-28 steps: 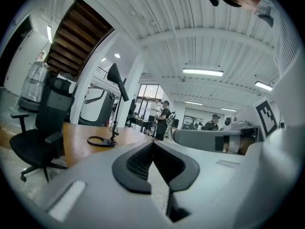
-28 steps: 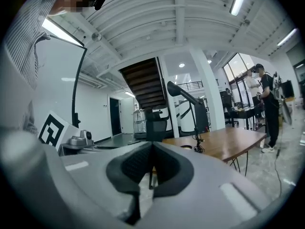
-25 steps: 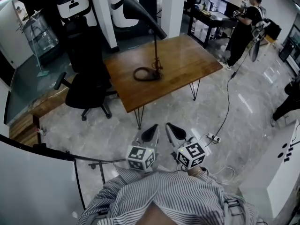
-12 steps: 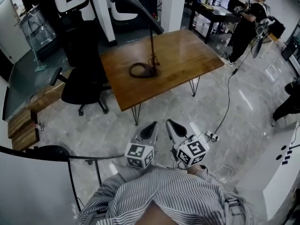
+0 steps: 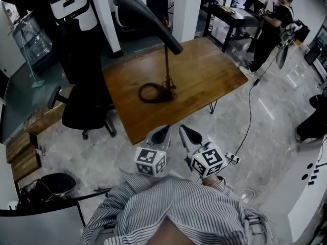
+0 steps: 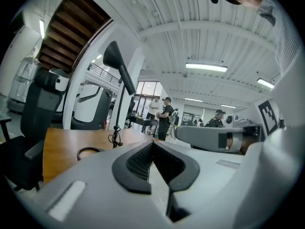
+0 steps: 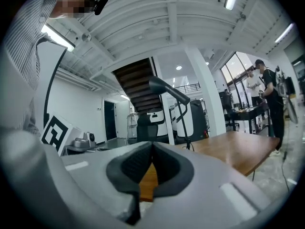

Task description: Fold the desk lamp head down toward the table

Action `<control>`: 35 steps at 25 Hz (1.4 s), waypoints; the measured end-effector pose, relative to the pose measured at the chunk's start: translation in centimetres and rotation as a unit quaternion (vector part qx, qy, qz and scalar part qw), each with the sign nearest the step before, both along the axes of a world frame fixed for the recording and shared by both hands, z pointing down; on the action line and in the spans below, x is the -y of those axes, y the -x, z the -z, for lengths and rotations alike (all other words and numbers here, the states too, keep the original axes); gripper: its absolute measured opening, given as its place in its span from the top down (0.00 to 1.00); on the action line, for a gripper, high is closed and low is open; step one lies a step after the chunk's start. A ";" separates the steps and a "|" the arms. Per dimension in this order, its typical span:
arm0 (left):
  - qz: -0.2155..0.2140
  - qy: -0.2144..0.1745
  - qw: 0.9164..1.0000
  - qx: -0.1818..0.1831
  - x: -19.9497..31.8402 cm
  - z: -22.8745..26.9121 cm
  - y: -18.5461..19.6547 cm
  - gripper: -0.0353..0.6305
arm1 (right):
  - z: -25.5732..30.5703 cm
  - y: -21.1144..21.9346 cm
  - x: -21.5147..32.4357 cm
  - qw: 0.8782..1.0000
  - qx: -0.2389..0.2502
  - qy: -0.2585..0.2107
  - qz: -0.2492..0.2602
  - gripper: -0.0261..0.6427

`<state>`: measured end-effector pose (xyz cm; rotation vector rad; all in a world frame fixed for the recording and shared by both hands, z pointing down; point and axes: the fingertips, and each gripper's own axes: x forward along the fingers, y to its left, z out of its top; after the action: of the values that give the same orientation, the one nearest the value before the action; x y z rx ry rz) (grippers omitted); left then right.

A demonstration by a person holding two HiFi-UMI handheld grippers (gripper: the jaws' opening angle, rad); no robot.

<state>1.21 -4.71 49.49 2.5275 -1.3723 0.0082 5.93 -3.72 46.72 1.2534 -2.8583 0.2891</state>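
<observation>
Shut on nothing, side by side: left gripper and right gripper, at near edge of table. Beyond, mid-table, lamp upright, head raised, cord coiled at base.

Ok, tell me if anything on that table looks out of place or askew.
Nothing is spilled or damaged. The only untidy bit is a dark loop, apparently cord, lying loose on the wooden table beside the stem of the desk lamp. The lamp head stands raised at a slant, not yet folded.
</observation>
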 end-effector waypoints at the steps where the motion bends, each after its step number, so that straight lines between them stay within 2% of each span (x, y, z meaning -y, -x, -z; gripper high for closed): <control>1: -0.007 0.002 1.000 0.002 1.7 0.2 0.5 0.94 | 0.4 0.7 1.6 1.000 0.001 -0.003 -0.002 0.96; 8: -0.053 -0.006 0.998 0.019 11.9 1.5 2.6 0.94 | 2.6 2.7 12.2 0.999 0.001 -0.034 -0.041 0.96; 11: -0.060 -0.006 0.998 0.021 15.0 1.3 3.2 0.94 | 2.6 3.1 15.0 0.998 -0.004 -0.036 -0.056 0.96; 18: -0.056 -0.024 0.998 0.016 20.3 1.8 3.7 0.94 | 1.6 3.2 18.2 0.998 -0.008 -0.025 -0.058 0.96; 26: -0.050 -0.041 0.998 0.022 25.0 3.1 2.7 0.93 | 2.5 2.5 21.5 0.998 -0.028 -0.037 -0.042 0.93; 29: -0.043 -0.044 0.998 0.022 26.3 3.5 2.4 0.88 | 2.9 2.5 22.1 0.998 -0.039 -0.040 -0.028 0.93; 32: -0.048 -0.048 0.997 0.024 27.4 3.6 1.7 0.79 | 2.9 1.8 22.7 0.997 -0.048 -0.045 -0.037 0.93; 35: -0.046 -0.047 0.997 0.027 28.6 3.5 1.3 0.77 | 3.1 1.3 23.6 0.995 -0.068 -0.056 -0.048 0.83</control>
<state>-0.06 -33.26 46.01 2.6860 -1.3040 0.0309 4.66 -27.28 43.59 1.3739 -2.7378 0.0417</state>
